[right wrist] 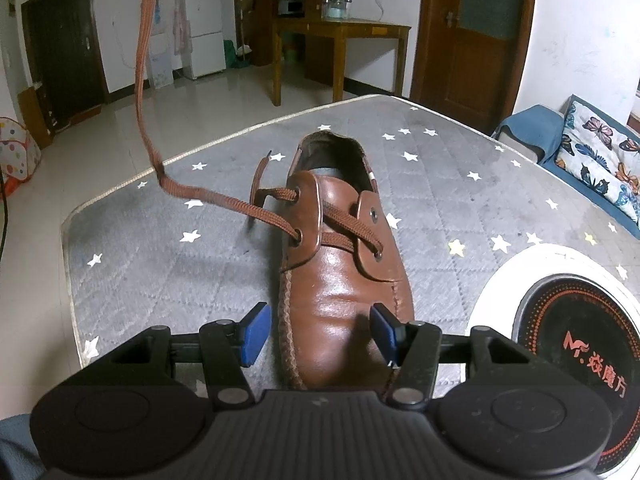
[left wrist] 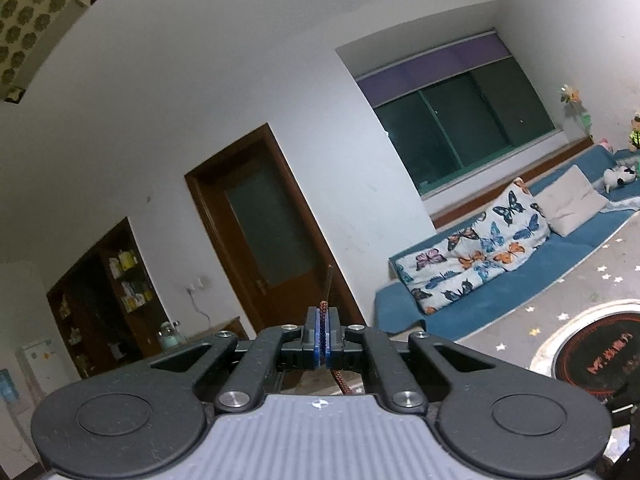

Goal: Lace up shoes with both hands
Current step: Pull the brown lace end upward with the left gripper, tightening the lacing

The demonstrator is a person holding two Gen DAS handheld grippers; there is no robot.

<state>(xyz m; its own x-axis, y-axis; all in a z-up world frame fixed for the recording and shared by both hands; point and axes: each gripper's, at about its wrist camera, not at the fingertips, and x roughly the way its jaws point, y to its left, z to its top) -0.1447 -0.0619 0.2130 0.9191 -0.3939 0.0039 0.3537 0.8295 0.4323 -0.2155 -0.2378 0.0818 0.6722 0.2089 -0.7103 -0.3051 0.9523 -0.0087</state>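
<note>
Sitting toe-toward-camera on the grey star-print tabletop [right wrist: 168, 272], the brown leather shoe [right wrist: 344, 280] is carrying a brown lace [right wrist: 224, 196] crossed through its lower eyelets, with one long run leaving the left-side lower eyelet, kinking above the tabletop and climbing out of the top of the right wrist view; a short free end [right wrist: 259, 176] is poking out of the left upper eyelet, while the upper right eyelet [right wrist: 374, 212] is showing bare. Pinching the lace near its tip, the left hand-held gripper [left wrist: 322, 338] is closed tight, blue pads pressed on the braid with the aglet [left wrist: 328, 282] sticking out in front, raised and aimed at the room rather than the shoe. Hovering low over the toe, the right hand-held gripper [right wrist: 318, 332] is spread wide with nothing between its pads. Judging by this, drawing slack through is the step in hand: pulling steadily along the eyelet's line, keeping the flat lace untwisted, and steadying the toe against dragging, probably with the right one.
</note>
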